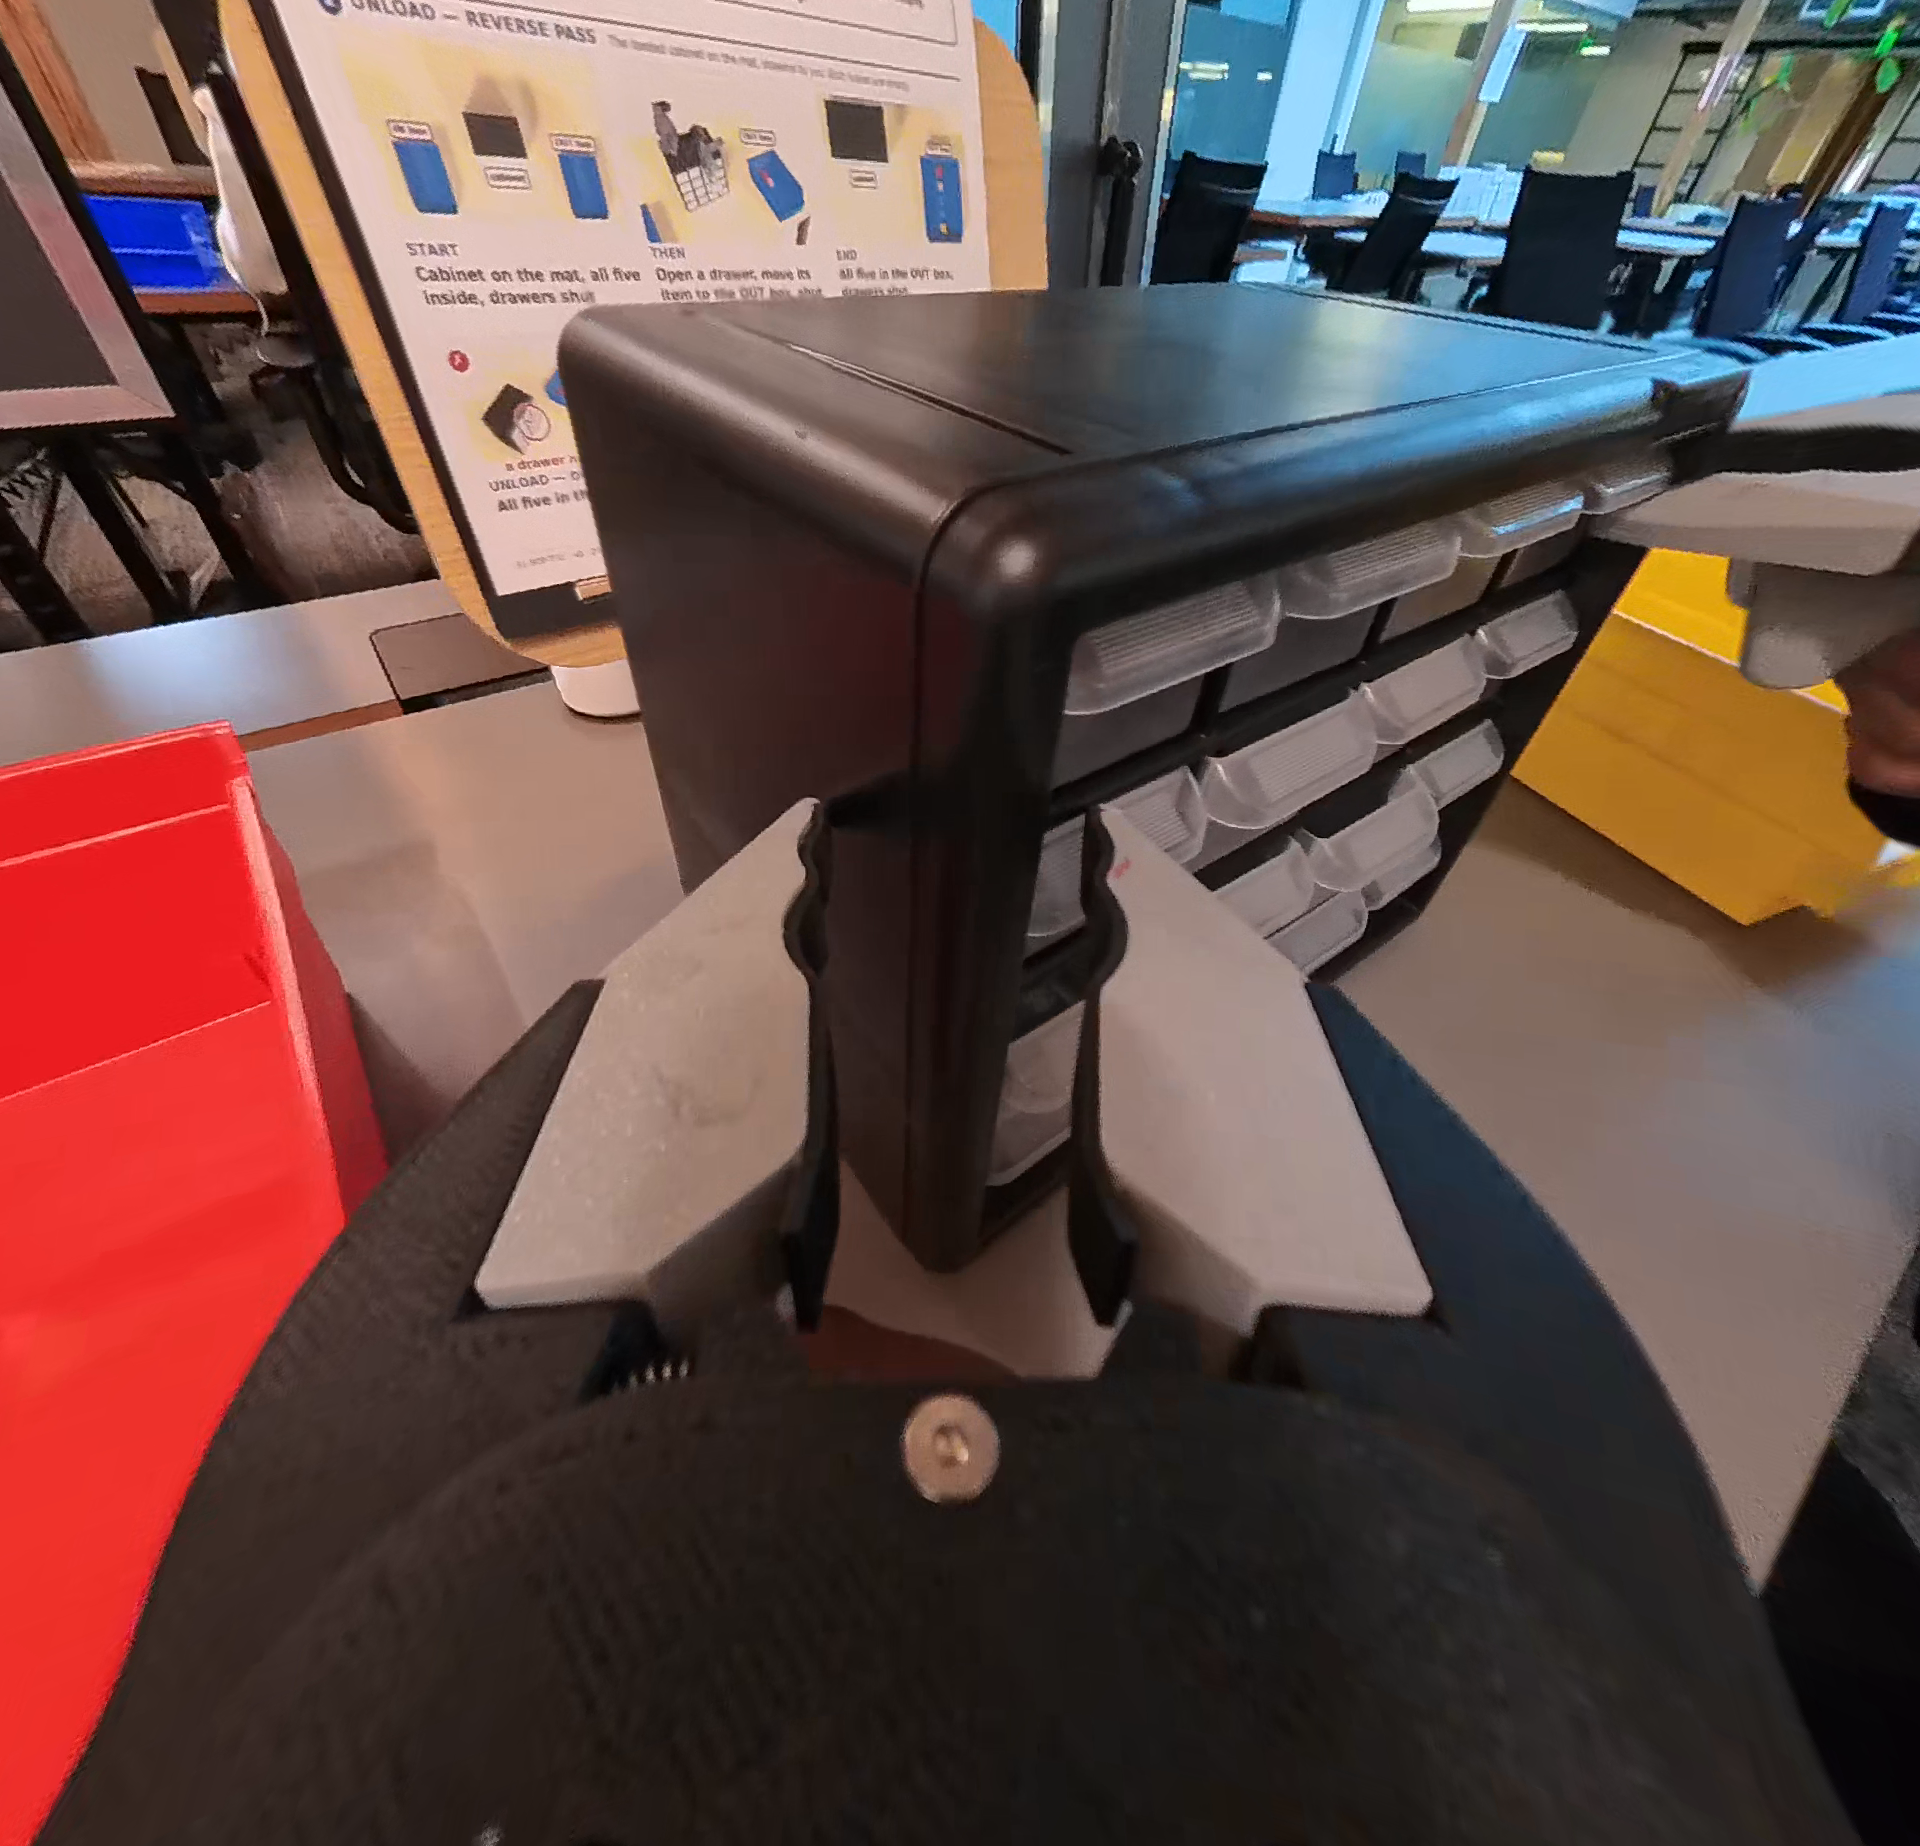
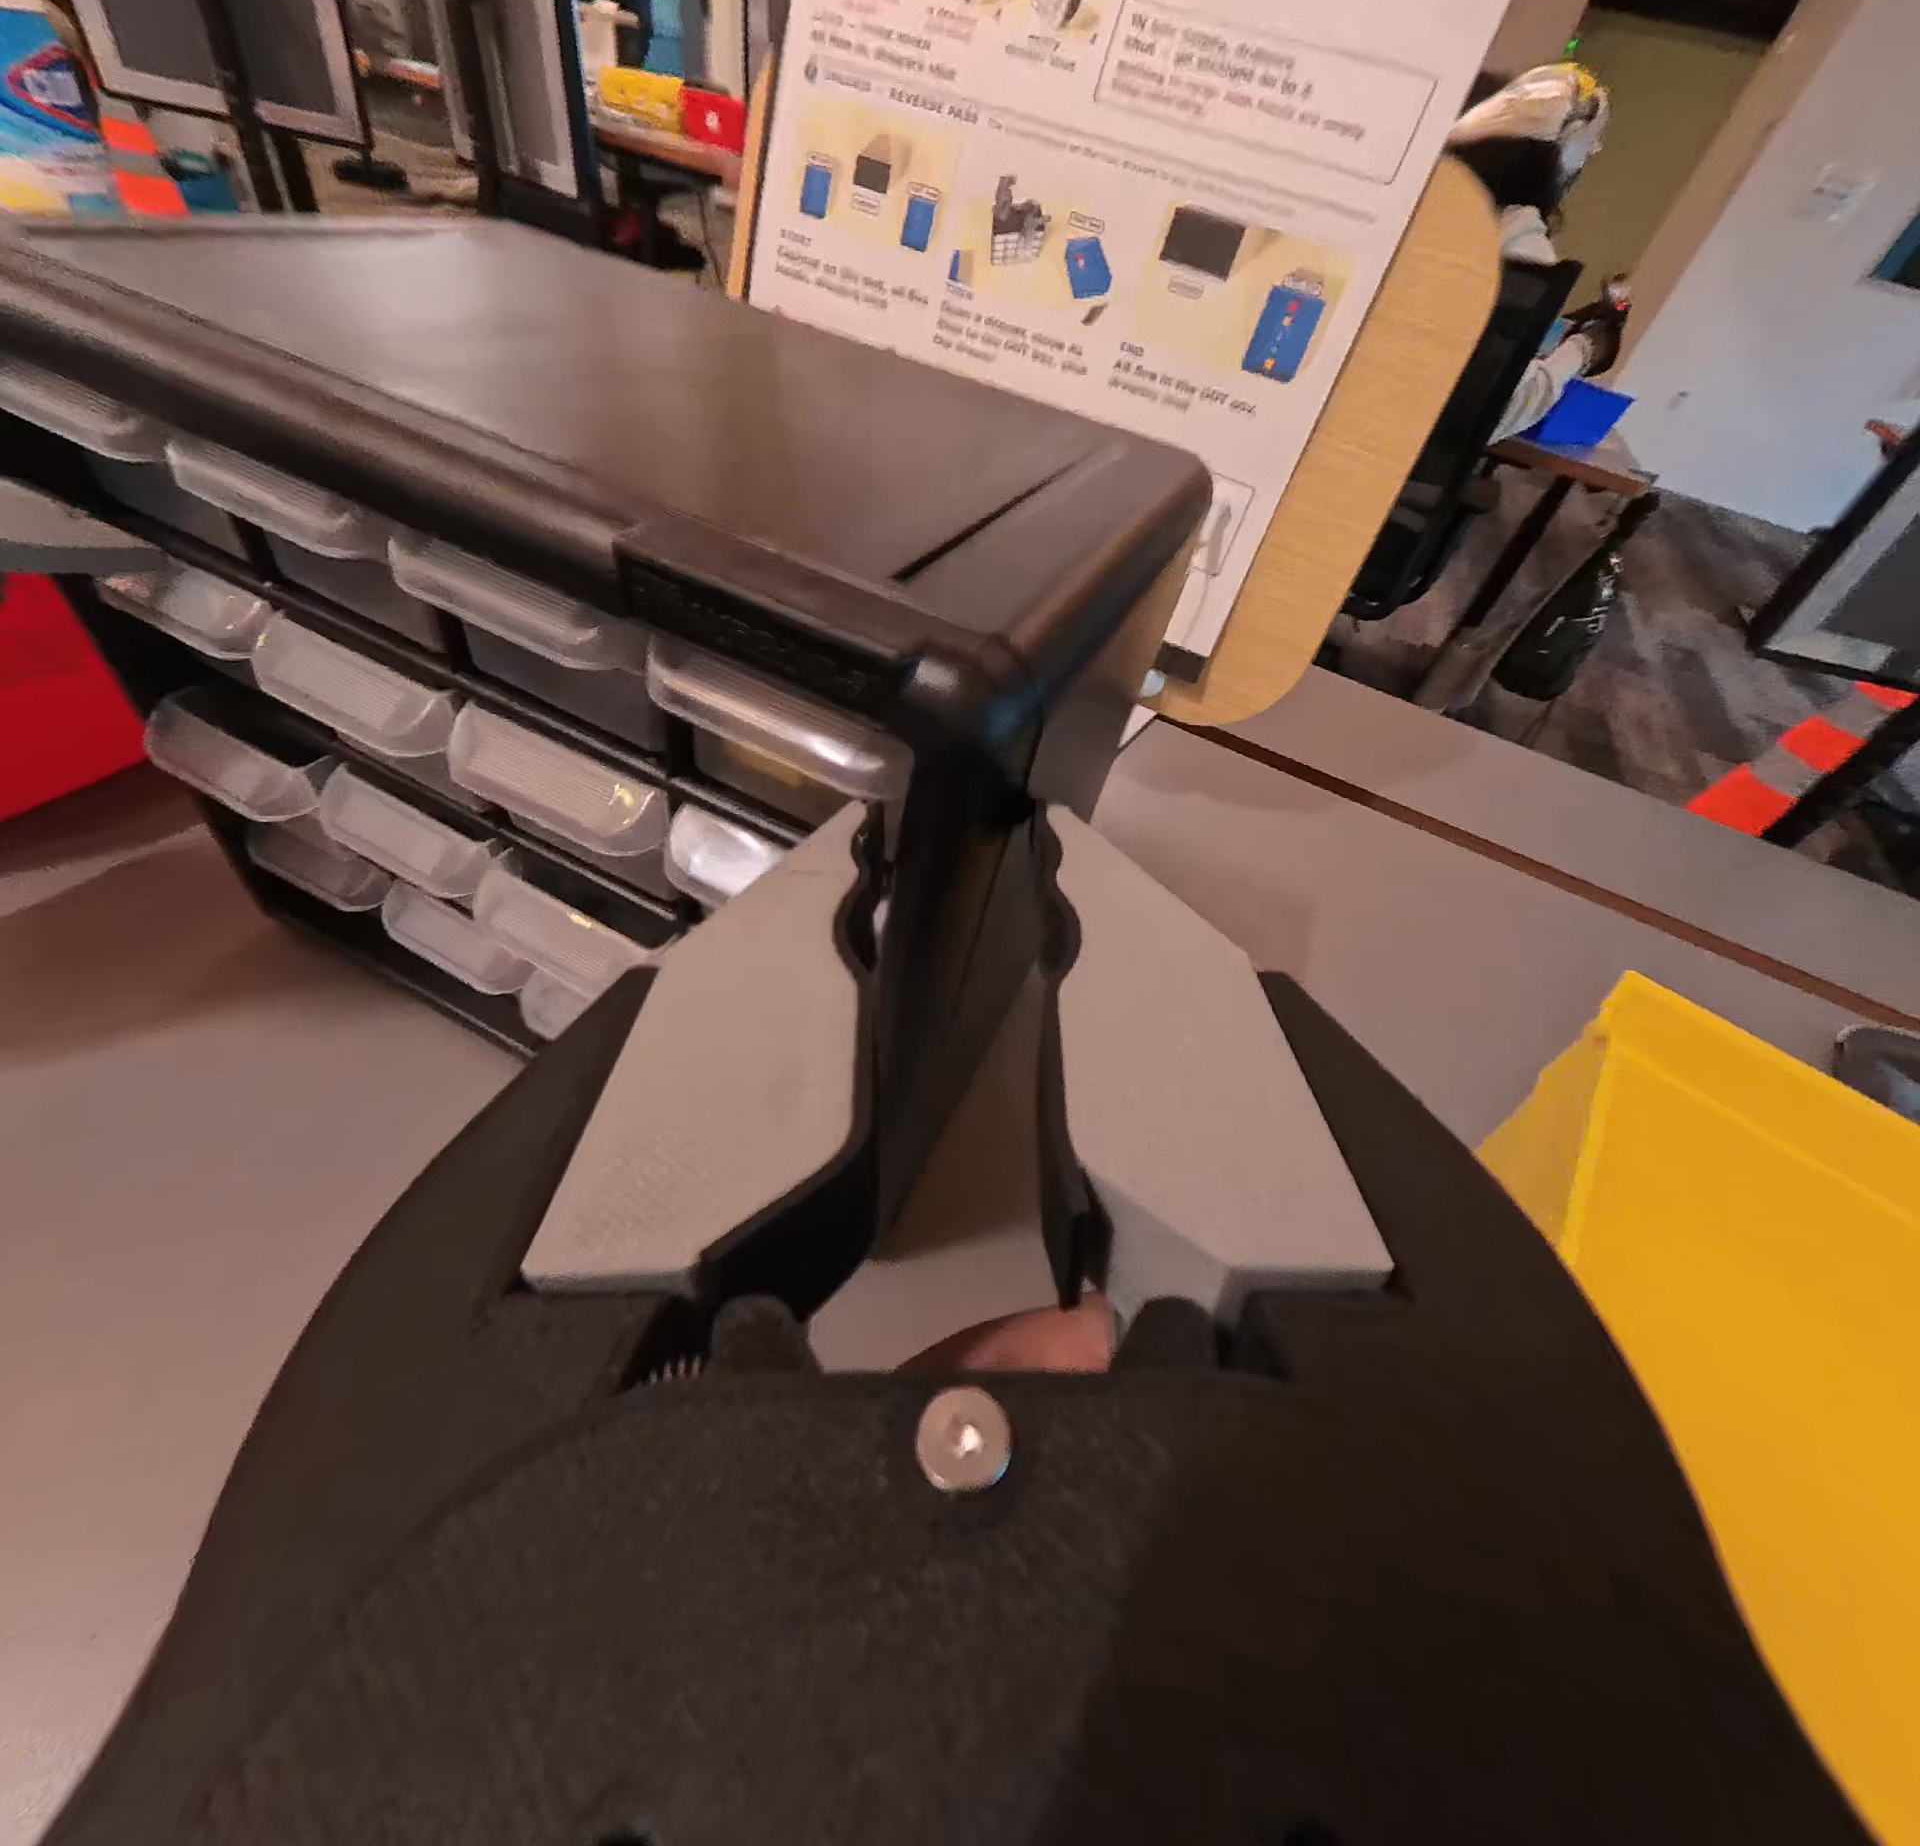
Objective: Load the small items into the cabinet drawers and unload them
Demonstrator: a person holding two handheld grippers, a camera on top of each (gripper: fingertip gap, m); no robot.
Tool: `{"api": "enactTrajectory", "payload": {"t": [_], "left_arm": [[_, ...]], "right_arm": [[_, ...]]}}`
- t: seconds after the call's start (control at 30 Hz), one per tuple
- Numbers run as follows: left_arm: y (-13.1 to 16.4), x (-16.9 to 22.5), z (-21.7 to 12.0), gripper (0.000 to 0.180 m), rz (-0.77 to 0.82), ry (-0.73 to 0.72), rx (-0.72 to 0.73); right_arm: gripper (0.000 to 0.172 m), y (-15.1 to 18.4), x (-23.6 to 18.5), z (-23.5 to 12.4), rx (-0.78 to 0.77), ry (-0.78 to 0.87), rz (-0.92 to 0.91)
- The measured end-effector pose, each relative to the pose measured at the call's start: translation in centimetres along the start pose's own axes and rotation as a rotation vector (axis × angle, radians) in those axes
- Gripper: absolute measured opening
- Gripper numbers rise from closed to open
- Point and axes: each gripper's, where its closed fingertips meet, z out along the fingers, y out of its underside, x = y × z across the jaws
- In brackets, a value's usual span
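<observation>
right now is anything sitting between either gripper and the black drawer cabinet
Nothing visible does. The left gripper already straddles the front left corner of the cabinet, and the right gripper straddles its front right corner. The red bin and the yellow bin stand off to the sides.

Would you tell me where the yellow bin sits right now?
The yellow bin sits on the grey table, right of the black drawer cabinet; it shows low right in the right wrist view.
</observation>
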Motion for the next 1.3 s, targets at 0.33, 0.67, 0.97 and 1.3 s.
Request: {"api": "enactTrajectory", "payload": {"t": [0.33,0.67,0.97,1.3], "left_arm": [[-1.7,-1.2,-2.4,0.047,-0.055,-0.016,0.045],[-0.1,-5.0,-6.3,0.060,0.108,-0.175,-0.130],[8.7,-9.3,-6.6,0.060,0.202,-0.289,-0.552],[10.4,-9.1,-6.3,0.034,0.179,-0.225,-0.612]], "right_arm": [[0.036,0.5,4.3,-2.7,-0.038,0.061,0.077],[0.058,10.3,12.5,-6.3,-0.458,0.274,0.143],[0.009,11.9,11.3,-4.8,-0.532,0.215,0.026],[0.014,11.4,10.2,-3.8,-0.362,-0.004,0.022]]}}
